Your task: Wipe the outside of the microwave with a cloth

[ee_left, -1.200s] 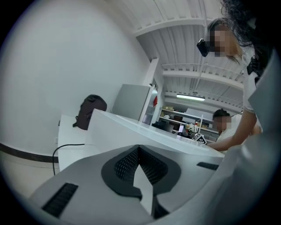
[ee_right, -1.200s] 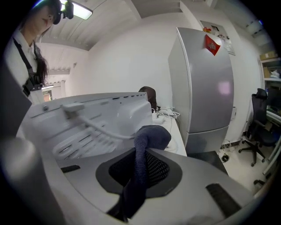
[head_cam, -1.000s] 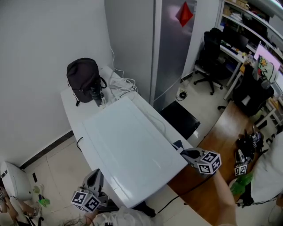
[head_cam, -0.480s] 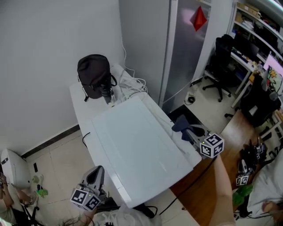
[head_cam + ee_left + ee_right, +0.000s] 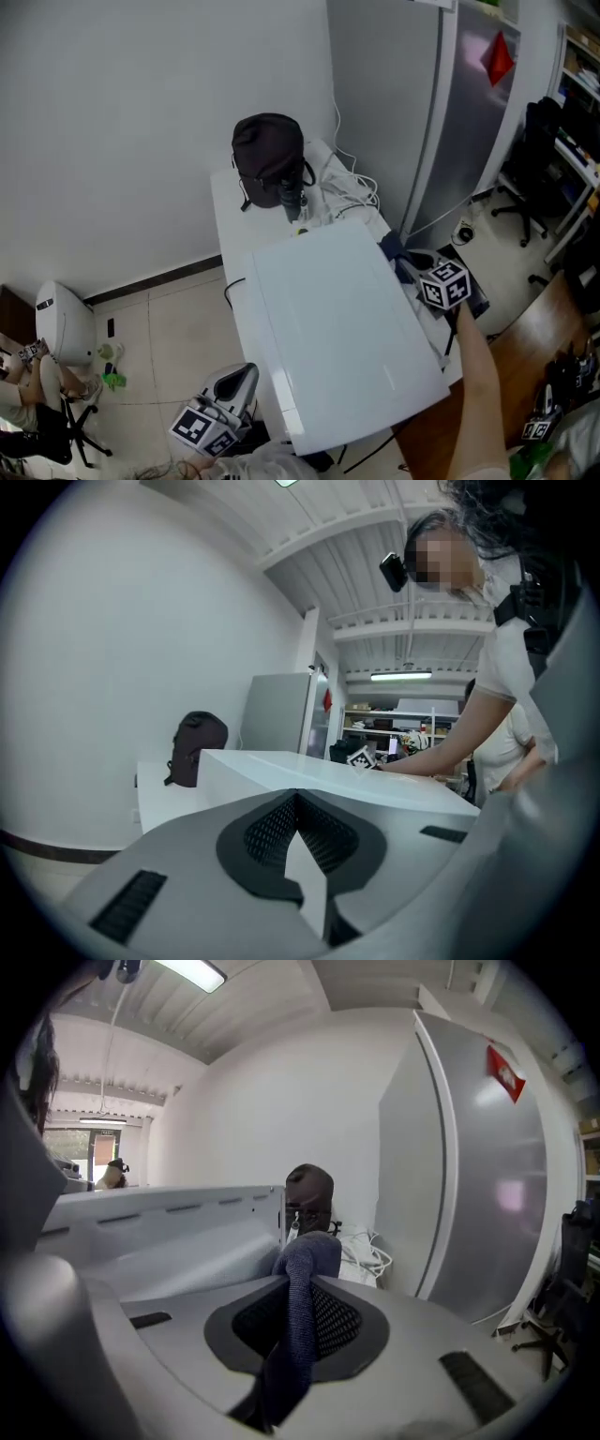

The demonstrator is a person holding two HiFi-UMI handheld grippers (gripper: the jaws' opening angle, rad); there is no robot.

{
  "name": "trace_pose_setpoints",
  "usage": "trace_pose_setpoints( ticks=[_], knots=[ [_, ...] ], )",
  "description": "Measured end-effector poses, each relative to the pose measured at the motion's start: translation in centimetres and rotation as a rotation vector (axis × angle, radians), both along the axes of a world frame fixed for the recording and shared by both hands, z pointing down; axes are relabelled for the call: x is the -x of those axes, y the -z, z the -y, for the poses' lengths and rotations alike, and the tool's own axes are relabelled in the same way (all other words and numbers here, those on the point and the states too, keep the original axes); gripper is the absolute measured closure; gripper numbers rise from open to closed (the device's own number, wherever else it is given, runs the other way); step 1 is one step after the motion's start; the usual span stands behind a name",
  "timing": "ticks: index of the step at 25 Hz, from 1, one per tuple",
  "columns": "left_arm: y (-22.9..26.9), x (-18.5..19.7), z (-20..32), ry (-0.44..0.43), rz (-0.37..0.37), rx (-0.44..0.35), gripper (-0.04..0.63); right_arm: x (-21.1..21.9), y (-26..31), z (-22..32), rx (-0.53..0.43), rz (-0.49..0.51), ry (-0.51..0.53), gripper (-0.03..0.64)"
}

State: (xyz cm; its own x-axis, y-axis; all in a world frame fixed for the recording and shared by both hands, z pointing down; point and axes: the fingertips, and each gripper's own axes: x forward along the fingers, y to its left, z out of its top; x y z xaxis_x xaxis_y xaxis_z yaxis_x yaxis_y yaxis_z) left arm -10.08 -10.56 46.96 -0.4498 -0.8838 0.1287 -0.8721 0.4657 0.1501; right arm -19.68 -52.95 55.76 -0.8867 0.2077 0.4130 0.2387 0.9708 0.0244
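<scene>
The white microwave (image 5: 337, 328) stands on a white table (image 5: 228, 202); in the left gripper view the microwave (image 5: 309, 772) lies ahead. My right gripper (image 5: 405, 259) is at its right side near the back corner, shut on a dark blue cloth (image 5: 391, 246). In the right gripper view the cloth (image 5: 298, 1321) sticks up between the jaws of the right gripper (image 5: 300, 1283), beside the vented microwave wall (image 5: 159, 1232). Whether it touches the wall I cannot tell. My left gripper (image 5: 242, 373) hangs below the microwave's front left corner. The left gripper (image 5: 298, 803) is shut with nothing in it.
A black backpack (image 5: 272, 159) and a tangle of white cables (image 5: 349, 186) sit behind the microwave on the table. A grey fridge (image 5: 455, 112) stands close on the right. An office chair (image 5: 539, 141) and desks are further right; a white appliance (image 5: 64, 323) is on the floor at left.
My right gripper has carried the cloth along the microwave's right side toward the back. The left gripper has stayed low by the front corner. The head view has swung left.
</scene>
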Motion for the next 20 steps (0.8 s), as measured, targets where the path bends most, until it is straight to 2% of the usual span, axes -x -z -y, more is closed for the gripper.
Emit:
trace_pose_setpoints(
  ticks=[4, 8, 14, 20],
  knots=[
    [0.8, -1.7, 1.8, -0.083, 0.064, 0.021, 0.609, -1.6, -4.2, -1.2, 0.021, -0.108, 0.034, 0.543],
    [4.2, -3.4, 4.4, -0.151, 0.063, -0.046, 0.609, -6.0, -6.3, -2.5, 0.065, -0.163, 0.045, 0.543],
    [6.3, -5.7, 6.7, -0.268, 0.059, -0.104, 0.609, -13.8, -6.8, -3.7, 0.150, -0.160, -0.024, 0.543],
    [6.4, -7.2, 7.0, -0.313, 0.060, -0.102, 0.609, -21.5, -5.7, -4.2, 0.160, -0.148, -0.097, 0.543]
  ],
)
